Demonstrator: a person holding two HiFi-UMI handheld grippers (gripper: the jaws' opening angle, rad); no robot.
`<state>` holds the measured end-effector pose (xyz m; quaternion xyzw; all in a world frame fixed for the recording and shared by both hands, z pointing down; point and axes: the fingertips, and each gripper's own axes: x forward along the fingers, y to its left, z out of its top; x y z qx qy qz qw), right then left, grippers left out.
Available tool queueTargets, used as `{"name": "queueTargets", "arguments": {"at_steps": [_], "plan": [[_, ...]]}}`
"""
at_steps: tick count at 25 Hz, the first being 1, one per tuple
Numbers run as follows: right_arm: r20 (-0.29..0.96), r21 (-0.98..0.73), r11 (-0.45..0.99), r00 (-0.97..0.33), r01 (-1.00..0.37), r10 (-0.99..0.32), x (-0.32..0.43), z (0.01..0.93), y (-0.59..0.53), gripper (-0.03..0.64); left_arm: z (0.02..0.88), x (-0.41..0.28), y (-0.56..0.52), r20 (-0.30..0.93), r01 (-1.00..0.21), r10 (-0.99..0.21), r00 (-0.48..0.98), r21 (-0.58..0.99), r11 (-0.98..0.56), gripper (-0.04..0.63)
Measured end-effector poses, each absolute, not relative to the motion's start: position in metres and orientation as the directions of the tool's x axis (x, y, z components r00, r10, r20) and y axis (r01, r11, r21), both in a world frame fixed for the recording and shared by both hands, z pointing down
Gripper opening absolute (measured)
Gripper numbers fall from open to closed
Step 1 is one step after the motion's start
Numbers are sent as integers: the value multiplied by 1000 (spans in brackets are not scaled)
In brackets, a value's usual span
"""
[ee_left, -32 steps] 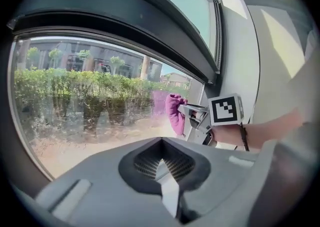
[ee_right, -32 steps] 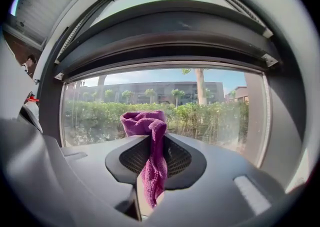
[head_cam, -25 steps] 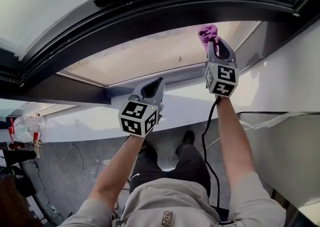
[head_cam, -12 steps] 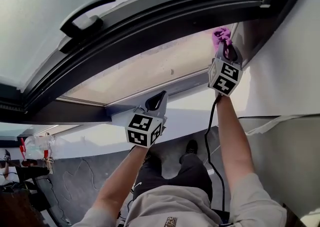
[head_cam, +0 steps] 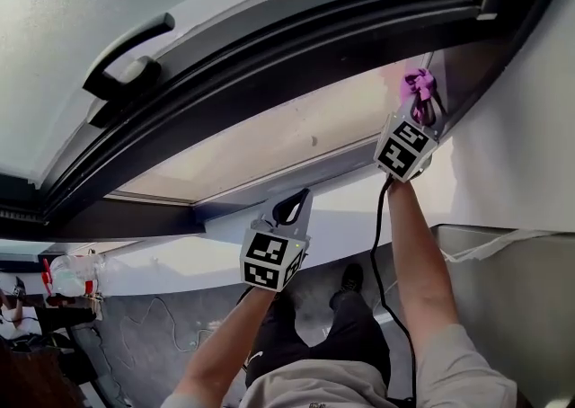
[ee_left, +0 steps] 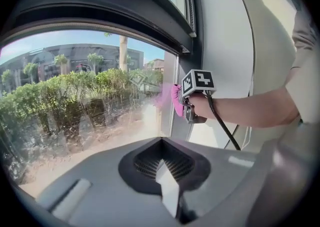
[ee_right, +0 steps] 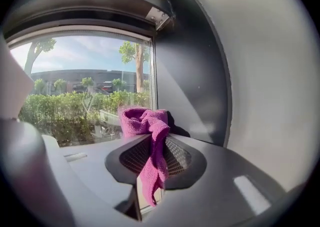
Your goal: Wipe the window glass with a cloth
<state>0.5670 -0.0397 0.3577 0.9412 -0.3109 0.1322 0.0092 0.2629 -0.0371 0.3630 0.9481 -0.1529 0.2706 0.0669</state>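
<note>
While the person stands below the window with both arms raised, the right hand-held gripper pinches a bunched magenta cloth between its jaws. A loose tail of the cloth hangs down through the gap, as the right gripper view shows. The cloth sits at the far right end of the window glass, right beside the dark upright of the frame, and a faint pink reflection in the pane suggests it is touching the glass there. A black cable runs down from this tool along the forearm. The left hand-held gripper is held lower, below the bottom rail of the pane and well apart from the cloth, with its jaws pressed together on nothing. A black lever handle sits on the upper sash, and a green hedge shows outside.
</note>
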Motion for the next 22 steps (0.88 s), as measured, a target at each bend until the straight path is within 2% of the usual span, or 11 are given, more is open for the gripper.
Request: {"name": "queueTargets", "arguments": {"at_steps": [5,11,22], "plan": [[290,-24,-796,758,-604,-584,569,396,-45,95,401,243,-55,539,-362,-264,799,83,-928,0],[233,-51,-718,691,-694,-684,550,410,-52,92,424,228,-87,501,-376,-277,820,106,-921,0],[130,-11,-533,527,-846,-840,448,376,-100,92,417,164,-132,426,-408,-334,841,93,-908,0]]}}
